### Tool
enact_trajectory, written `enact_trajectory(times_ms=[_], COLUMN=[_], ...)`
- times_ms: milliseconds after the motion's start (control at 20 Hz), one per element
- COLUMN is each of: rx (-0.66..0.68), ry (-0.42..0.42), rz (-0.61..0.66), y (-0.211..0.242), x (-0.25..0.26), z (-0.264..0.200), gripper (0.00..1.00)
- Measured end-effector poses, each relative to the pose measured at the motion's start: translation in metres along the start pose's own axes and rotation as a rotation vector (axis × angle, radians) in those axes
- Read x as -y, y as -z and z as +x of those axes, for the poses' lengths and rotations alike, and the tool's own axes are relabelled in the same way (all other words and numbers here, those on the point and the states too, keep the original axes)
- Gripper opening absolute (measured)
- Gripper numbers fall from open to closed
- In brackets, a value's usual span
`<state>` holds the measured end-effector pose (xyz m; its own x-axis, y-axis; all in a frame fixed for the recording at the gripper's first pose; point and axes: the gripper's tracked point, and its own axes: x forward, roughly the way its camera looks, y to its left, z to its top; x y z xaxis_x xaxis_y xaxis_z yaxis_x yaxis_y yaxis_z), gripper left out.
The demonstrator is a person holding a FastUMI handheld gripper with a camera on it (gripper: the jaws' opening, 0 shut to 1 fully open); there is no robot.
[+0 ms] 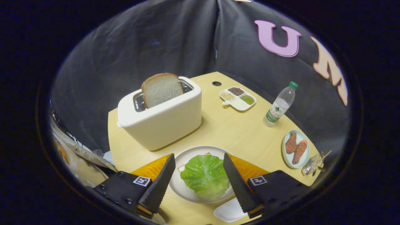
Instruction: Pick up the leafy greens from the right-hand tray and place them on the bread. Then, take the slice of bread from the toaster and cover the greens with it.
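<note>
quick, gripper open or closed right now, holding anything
Gripper: open, holding nothing; its fingers stand apart on either side of the leafy greens, which lie on the bread on the plate.

Bottle (pixel 279 106) label — print too small.

The light is bright and even on the table (pixel 237 131), coming from above, and the toaster (pixel 162 120) throws only a soft shadow to its right side. The middle is sharp, but straight lines bend strongly near the edges. The gripper (pixel 199 159) fingers stand wide apart, slightly blurred.
</note>
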<state>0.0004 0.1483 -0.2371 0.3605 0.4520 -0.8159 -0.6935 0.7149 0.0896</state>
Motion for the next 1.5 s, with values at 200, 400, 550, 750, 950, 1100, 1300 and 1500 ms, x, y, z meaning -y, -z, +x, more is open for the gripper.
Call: enact_trajectory(times_ms=[200, 400, 550, 750, 950, 1100, 1300, 1500], rx=[0.037, 0.034, 0.034, 0.050, 0.069, 0.066, 0.056, 0.031], ry=[0.000, -0.002, 0.008, -0.025, -0.057, -0.077, -0.096, -0.057], rz=[0.013, 0.018, 0.024, 0.059, 0.070, 0.091, 0.139, 0.175], y=[-0.033, -0.057, -0.073, -0.099, -0.125, -0.137, -0.145, -0.145], x=[-0.015, -0.032, -0.041, -0.059, -0.074, -0.083, -0.094, -0.085], z=[-0.009, -0.008, -0.002, 0.004, 0.013, 0.024, 0.044, 0.067], gripper=[0.99, 0.98, 0.98, 0.98, 0.98, 0.98, 0.98, 0.97])
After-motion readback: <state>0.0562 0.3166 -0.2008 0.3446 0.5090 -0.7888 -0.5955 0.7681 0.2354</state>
